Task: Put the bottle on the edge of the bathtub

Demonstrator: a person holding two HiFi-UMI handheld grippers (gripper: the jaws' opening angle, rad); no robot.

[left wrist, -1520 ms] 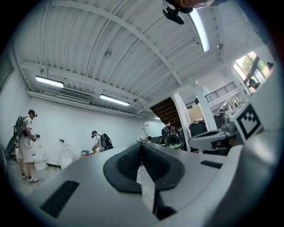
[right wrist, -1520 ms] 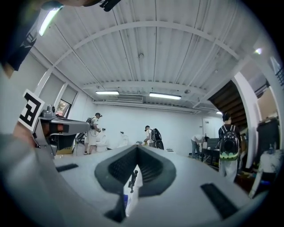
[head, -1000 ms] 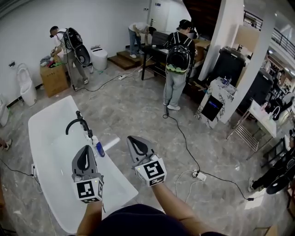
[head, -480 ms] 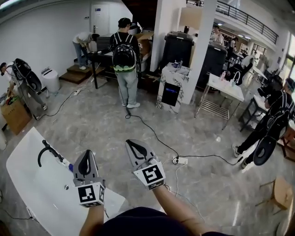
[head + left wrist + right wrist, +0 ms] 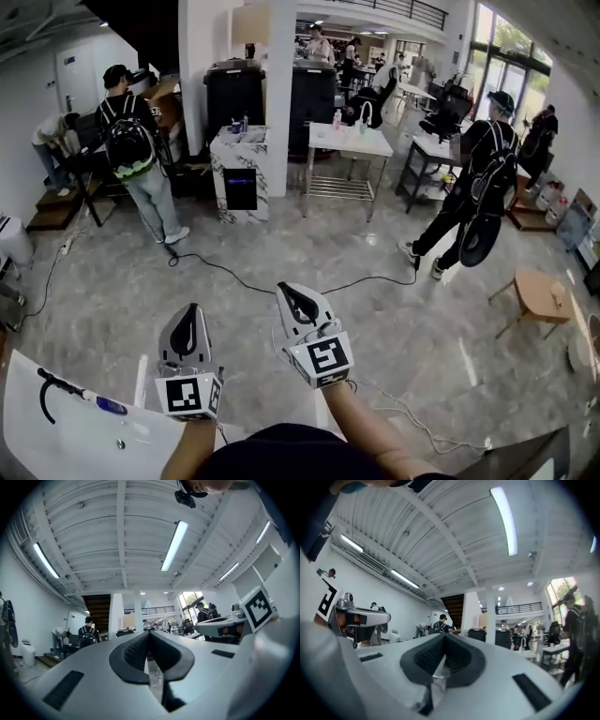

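Note:
The white bathtub (image 5: 56, 441) fills the lower left corner of the head view, with a black curved faucet (image 5: 47, 389) on its rim. A small blue bottle (image 5: 111, 406) lies next to the faucet on the tub's edge. My left gripper (image 5: 192, 311) is held over the floor just right of the tub, shut and empty. My right gripper (image 5: 289, 289) is beside it, further right, also shut with nothing in it. Both gripper views look level across the room: the left gripper (image 5: 150, 632) and right gripper (image 5: 443, 635) show closed pads and no bottle.
Cables (image 5: 281, 281) run across the marble floor ahead. A person with a backpack (image 5: 127, 141) stands at the left, another in black (image 5: 478, 187) at the right. A marbled cabinet (image 5: 239, 173), a white table (image 5: 347, 141) and a small wooden stool (image 5: 539, 295) stand beyond.
The view has swung to the right, so the tub slid to the lower left corner. Both grippers moved right with it, away from the tub and bottle, still shut.

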